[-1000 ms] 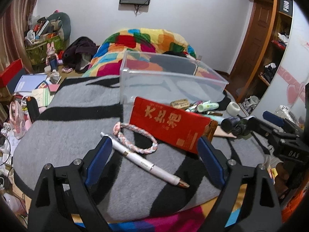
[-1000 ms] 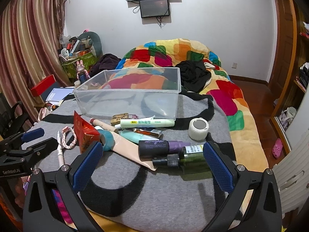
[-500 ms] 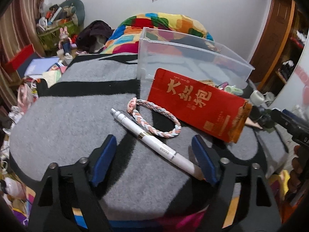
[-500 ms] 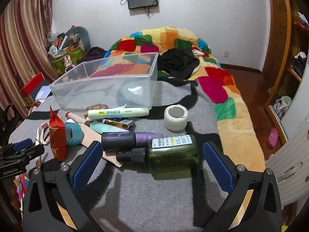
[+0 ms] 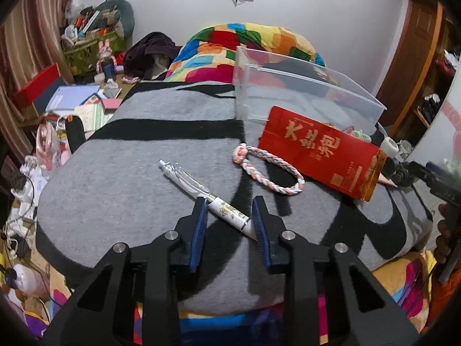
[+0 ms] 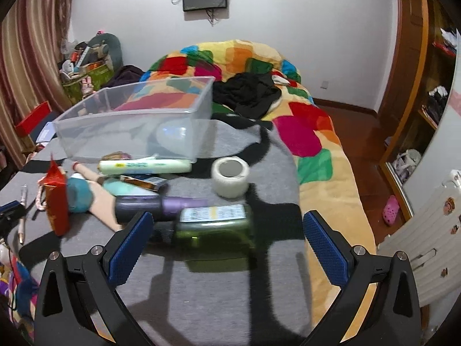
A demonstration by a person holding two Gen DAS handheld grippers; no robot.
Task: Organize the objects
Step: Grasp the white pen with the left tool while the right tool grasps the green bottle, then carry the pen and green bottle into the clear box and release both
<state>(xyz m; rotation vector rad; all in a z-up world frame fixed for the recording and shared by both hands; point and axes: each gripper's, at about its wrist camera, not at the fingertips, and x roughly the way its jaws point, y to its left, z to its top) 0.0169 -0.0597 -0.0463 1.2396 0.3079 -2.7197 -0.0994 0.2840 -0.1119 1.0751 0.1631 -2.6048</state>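
A white pen [image 5: 201, 191] lies on the grey and black blanket [image 5: 129, 173]. My left gripper [image 5: 230, 212] has narrowed around the pen's near end, both blue pads touching it. A braided pink bracelet [image 5: 268, 170] and a red packet [image 5: 319, 152] lie beyond, in front of the clear plastic bin [image 5: 302, 89]. My right gripper [image 6: 227, 239] is open just above a green bottle [image 6: 214, 225] lying on its side. The bin [image 6: 138, 121] stands empty behind it.
Near the green bottle lie a purple bottle [image 6: 155, 204], a white tape roll [image 6: 230, 176], a pale green tube [image 6: 144, 166], a small box [image 6: 144, 181] and a teal item [image 6: 79, 193]. A colourful quilt [image 6: 288, 121] covers the bed behind. Clutter lies on the floor at left [image 5: 72, 101].
My left gripper dropped to the pen and closed its jaws around its near end. My right gripper moved forward and down over the green bottle, still open.
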